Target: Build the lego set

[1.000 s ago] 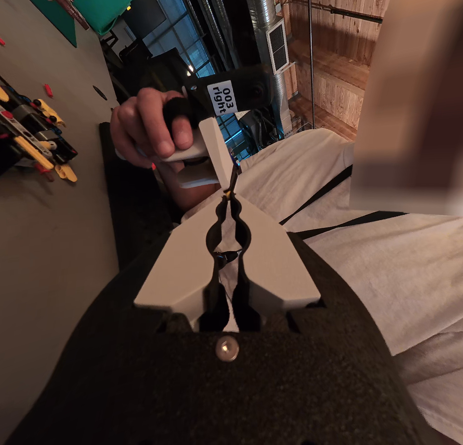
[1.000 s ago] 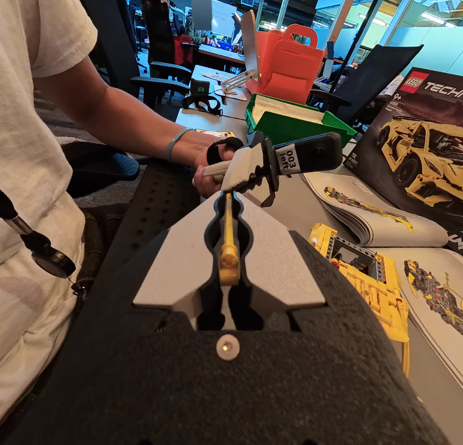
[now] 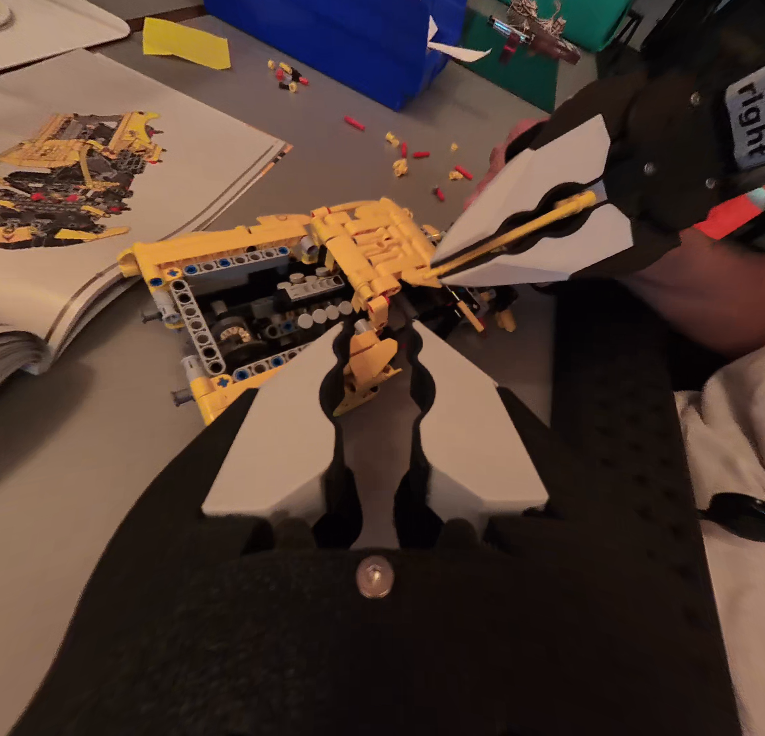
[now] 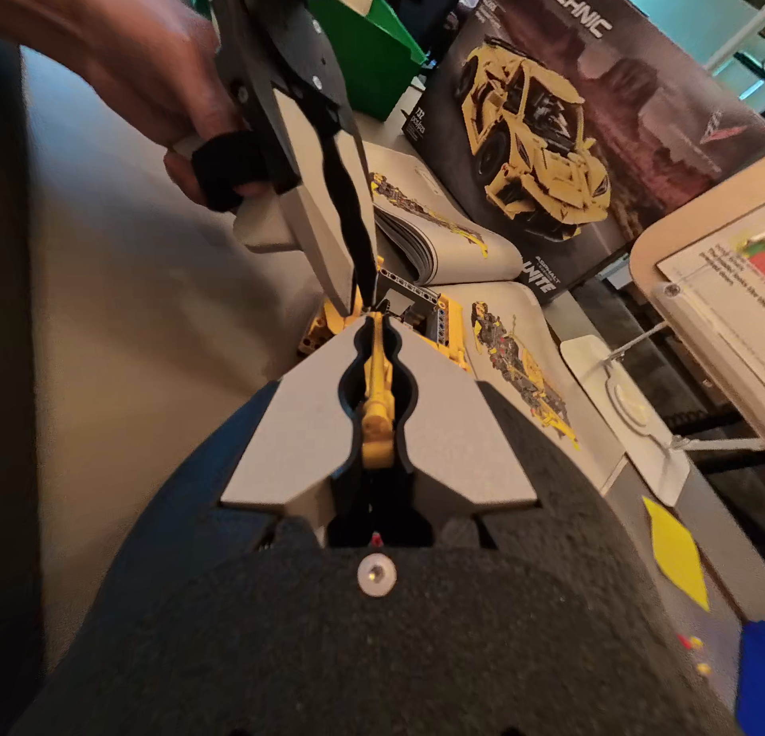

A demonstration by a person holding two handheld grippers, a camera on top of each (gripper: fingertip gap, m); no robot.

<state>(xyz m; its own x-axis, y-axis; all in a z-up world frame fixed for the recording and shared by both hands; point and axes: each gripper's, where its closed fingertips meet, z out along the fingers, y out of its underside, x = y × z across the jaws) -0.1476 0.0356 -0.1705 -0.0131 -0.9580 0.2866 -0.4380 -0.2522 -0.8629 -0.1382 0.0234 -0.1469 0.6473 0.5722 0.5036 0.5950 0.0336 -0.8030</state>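
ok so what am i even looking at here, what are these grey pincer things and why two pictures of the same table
Each picture comes from a camera mounted on a hand-held two-finger gripper, so no robot is involved. The left wrist view looks down its own left gripper, which is open around a yellow part of the half-built lego car on the table. The right gripper is shut on a long yellow rod, tip at the car. Nearby lie an instruction booklet, loose pieces and the set's box.
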